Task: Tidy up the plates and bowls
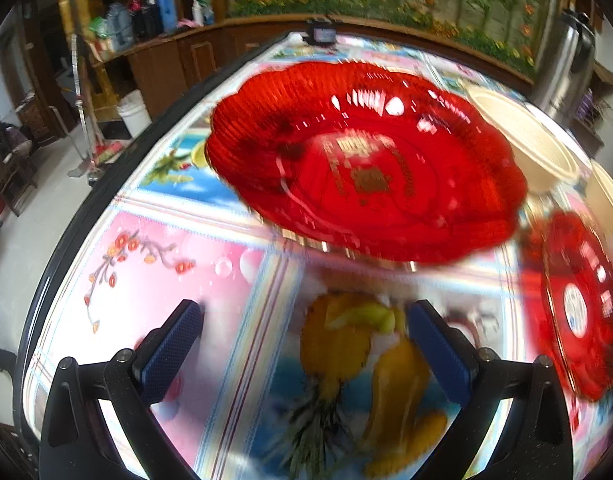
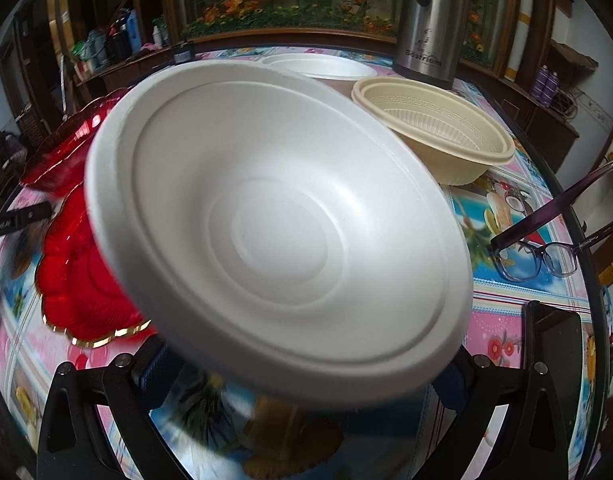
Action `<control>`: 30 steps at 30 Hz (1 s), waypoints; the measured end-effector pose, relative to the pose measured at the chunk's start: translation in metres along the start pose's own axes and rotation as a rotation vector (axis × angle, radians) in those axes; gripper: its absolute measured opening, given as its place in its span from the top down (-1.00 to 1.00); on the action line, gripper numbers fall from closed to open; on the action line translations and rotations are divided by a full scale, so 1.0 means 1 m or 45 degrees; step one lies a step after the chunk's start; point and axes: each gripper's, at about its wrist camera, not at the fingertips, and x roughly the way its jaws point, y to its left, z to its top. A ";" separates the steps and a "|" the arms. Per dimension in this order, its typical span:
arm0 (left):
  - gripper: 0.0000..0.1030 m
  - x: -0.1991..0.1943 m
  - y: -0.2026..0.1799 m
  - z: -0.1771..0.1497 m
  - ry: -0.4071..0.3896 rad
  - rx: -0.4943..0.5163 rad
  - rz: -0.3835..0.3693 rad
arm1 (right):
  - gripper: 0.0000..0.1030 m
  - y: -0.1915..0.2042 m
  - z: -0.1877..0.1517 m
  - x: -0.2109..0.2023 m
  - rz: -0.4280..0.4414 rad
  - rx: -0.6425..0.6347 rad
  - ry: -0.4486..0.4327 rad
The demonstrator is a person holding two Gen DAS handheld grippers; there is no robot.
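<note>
Foam bowl (image 2: 278,224) fills the frame's centre, tilted; our right gripper (image 2: 306,376) looks pinched on its near rim, contact hidden. Cream bowl (image 2: 438,132) sits upper right. Our left gripper (image 1: 306,344) hangs spread, with the red plate (image 1: 366,160) straight above it in frame.

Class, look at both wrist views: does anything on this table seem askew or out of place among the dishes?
Yes. A pair of glasses lies on the tablecloth at the right edge, out of place among dishes. The white foam bowl is steeply tilted at the right tongs; whether they grip it is hidden. Nothing looks spilled or broken.
</note>
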 end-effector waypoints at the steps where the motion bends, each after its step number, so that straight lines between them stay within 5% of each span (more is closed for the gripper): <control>1: -1.00 -0.001 0.000 -0.001 0.012 -0.011 0.006 | -0.99 0.000 -0.001 -0.001 0.018 -0.025 0.005; 8: -1.00 -0.024 0.000 -0.027 0.090 -0.086 -0.012 | -0.99 -0.006 -0.004 -0.009 0.096 -0.111 0.170; 13: -1.00 -0.053 0.010 -0.049 0.065 -0.185 -0.068 | -0.99 -0.005 -0.014 -0.031 0.255 -0.131 0.259; 21: -1.00 -0.108 0.017 -0.039 -0.106 -0.123 -0.012 | -0.99 0.023 0.010 -0.084 0.431 -0.305 0.078; 30: -1.00 -0.113 0.044 0.013 -0.036 -0.183 -0.125 | -0.94 0.067 0.088 -0.091 0.729 -0.141 0.026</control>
